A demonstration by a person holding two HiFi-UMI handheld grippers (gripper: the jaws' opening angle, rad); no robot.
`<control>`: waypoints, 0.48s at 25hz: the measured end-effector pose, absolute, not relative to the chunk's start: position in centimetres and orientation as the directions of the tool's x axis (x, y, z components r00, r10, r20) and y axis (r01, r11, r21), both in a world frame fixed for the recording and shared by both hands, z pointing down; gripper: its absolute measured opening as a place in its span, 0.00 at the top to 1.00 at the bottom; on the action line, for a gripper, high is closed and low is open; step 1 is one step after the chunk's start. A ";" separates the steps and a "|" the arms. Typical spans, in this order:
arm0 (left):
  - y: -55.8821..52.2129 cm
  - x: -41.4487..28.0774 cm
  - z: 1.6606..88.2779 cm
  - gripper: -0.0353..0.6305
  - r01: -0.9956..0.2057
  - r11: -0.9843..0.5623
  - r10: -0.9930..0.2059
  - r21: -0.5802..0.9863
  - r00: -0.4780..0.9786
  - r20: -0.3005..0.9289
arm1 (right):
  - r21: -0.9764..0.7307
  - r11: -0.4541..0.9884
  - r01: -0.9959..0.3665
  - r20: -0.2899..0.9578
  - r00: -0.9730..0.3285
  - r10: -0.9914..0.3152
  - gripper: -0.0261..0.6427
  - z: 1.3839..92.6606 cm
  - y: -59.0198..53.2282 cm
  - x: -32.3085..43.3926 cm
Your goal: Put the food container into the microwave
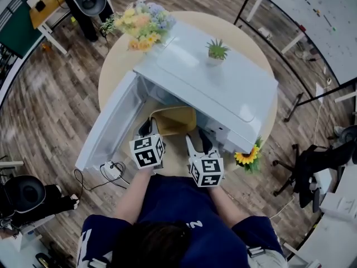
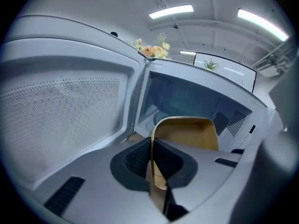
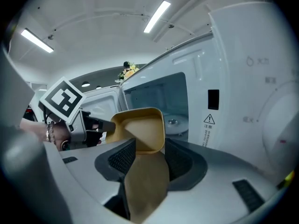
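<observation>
Food container [image 1: 173, 120], tan and open-topped, is held between both grippers over the near edge of the round worktop [image 1: 114, 66], right at the mouth of the microwave [image 1: 223, 77]. Left gripper [image 2: 154, 166] is pressed onto the container's left wall, with the rim sandwiched between its dark pads. Right gripper [image 3: 142, 160] pinches the right wall the same way. Neither is spread. With one on each side, neither hand is nearer: a two-handed carry.

Key relation: the open cavity [image 2: 187, 97] lies straight ahead of both grippers, toward the far edge of the worktop, and the container's far end points into it. In the head view that far end sits under the microwave's front top lip; whether it has crossed the sill can't be told. Door [image 1: 109, 124] is swung wide toward the left edge, apart from the left gripper. The control-panel side stands close beside the right gripper, so the margin is tighter there. Turntable [image 3: 174, 122] shows inside, with nothing seen on it.

Likely next move: a level push straight away from the near edge, then lower onto the turntable and let go. Risk: the right gripper clips the cavity's right frame.
</observation>
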State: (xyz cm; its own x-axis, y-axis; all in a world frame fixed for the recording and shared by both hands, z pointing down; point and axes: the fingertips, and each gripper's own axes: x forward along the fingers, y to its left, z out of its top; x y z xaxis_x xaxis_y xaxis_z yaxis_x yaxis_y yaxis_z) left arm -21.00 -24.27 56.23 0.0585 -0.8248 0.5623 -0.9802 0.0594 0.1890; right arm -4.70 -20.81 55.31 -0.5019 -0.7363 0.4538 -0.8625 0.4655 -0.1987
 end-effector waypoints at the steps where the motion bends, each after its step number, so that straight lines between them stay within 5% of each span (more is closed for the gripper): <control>1: -24.7 -21.0 56.0 0.92 -0.978 0.065 -0.829 0.199 0.058 0.557 | -0.203 0.465 -0.862 0.453 -0.503 -0.736 0.65 55.3 -20.6 -4.6; 12: -29.0 -19.9 56.2 0.92 -0.946 0.120 -0.832 0.300 0.069 0.551 | -0.200 0.462 -0.864 0.447 -0.500 -0.741 0.67 55.3 -20.2 -4.0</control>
State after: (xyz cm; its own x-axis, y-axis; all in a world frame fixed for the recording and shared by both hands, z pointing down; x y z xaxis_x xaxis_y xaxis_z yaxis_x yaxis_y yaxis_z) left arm -19.89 -29.03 56.24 0.0695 -0.8318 0.5507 -0.9464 0.1197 0.3001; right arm -3.98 -20.22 55.28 -0.5005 -0.7413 0.4473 -0.8638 0.4623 -0.2003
